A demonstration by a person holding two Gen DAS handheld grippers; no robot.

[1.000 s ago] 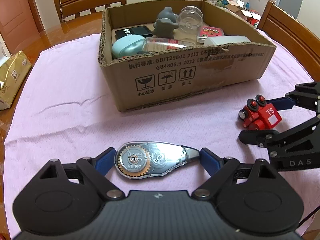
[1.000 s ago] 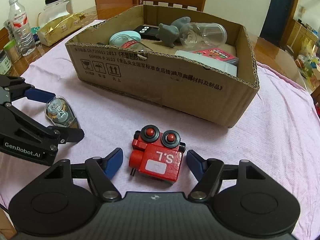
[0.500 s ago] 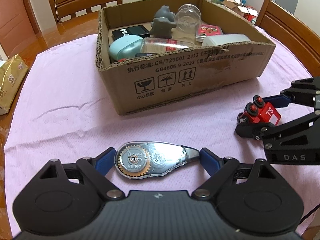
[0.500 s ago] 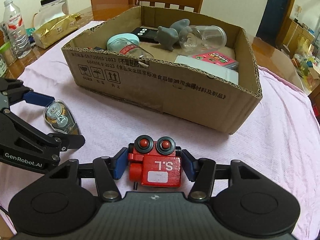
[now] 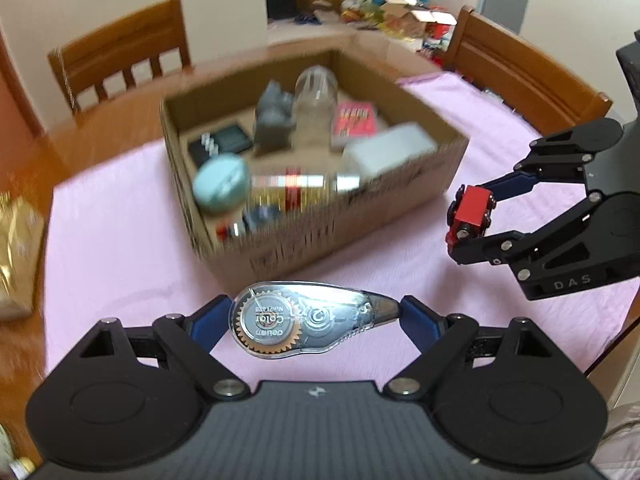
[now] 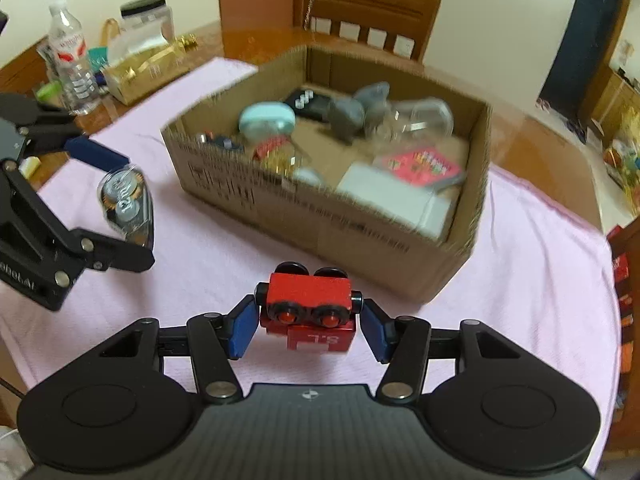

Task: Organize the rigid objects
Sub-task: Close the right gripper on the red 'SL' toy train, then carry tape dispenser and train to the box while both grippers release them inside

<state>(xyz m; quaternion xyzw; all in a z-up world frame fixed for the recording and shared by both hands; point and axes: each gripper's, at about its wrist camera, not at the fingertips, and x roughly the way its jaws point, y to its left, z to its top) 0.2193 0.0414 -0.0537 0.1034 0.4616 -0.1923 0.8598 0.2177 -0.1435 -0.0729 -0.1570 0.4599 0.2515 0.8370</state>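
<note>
My left gripper [image 5: 314, 316] is shut on a clear correction tape dispenser [image 5: 308, 318] and holds it above the pink cloth, in front of the cardboard box [image 5: 320, 216]. My right gripper [image 6: 308, 318] is shut on a red toy train engine [image 6: 310, 306], lifted and tipped forward, wheels up. Each gripper also shows in the other's view: the right one with the train [image 5: 474, 210] at the right, the left one with the dispenser [image 6: 126, 204] at the left. The box [image 6: 328, 224] holds several items.
In the box lie a teal case [image 5: 220, 184], a grey figure [image 5: 274, 118], a clear jar [image 5: 314, 92], a red card pack [image 5: 354, 118] and a white box [image 5: 390, 150]. Wooden chairs [image 5: 524, 76] stand behind. Bottles [image 6: 70, 56] and a gold bag [image 6: 140, 68] sit far left.
Both grippers have risen off the cloth with their objects, and now look down into the box. The red train has tipped forward in the right gripper.
</note>
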